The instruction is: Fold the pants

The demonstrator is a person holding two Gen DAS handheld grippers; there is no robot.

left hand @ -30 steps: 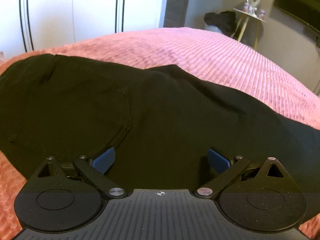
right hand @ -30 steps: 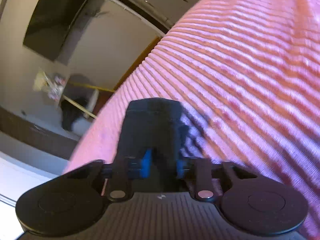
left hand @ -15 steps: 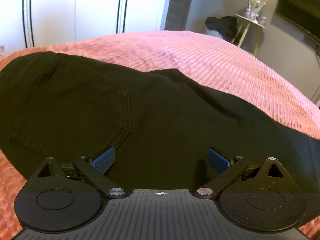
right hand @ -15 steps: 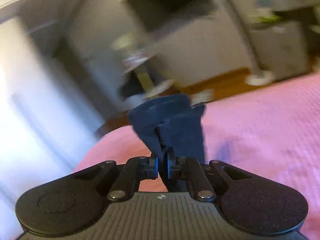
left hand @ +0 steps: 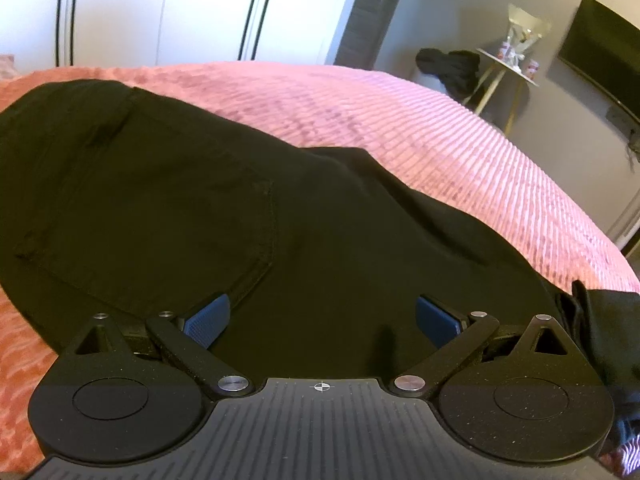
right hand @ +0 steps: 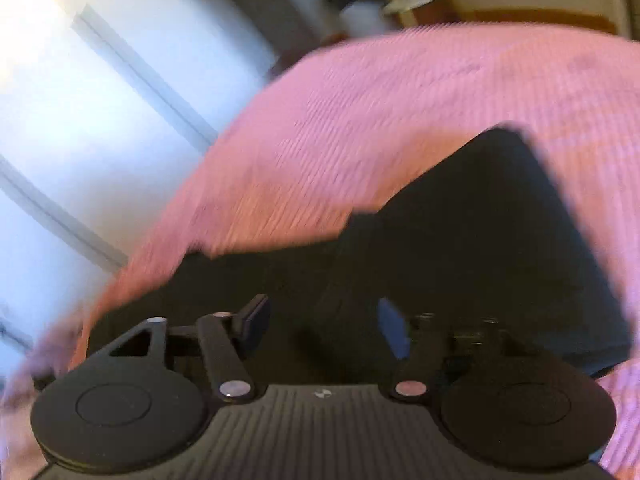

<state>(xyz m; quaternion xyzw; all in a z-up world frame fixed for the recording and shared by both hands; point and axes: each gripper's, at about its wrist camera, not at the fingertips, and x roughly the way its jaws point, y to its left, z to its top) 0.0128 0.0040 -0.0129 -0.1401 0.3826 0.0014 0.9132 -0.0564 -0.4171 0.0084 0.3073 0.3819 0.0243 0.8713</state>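
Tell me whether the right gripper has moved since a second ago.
Yes. The right gripper swung from the bare pink bedspread to over the black pants, wardrobe now left; its jaws have just been opening, releasing the cloth.

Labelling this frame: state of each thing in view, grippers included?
pants: flat on the bed, back pocket up, leg end bunched at right edge
left gripper: open over the pants, gripping nothing
right gripper: open, jaws just opened, pads clear of the cloth
bedspread: spread flat
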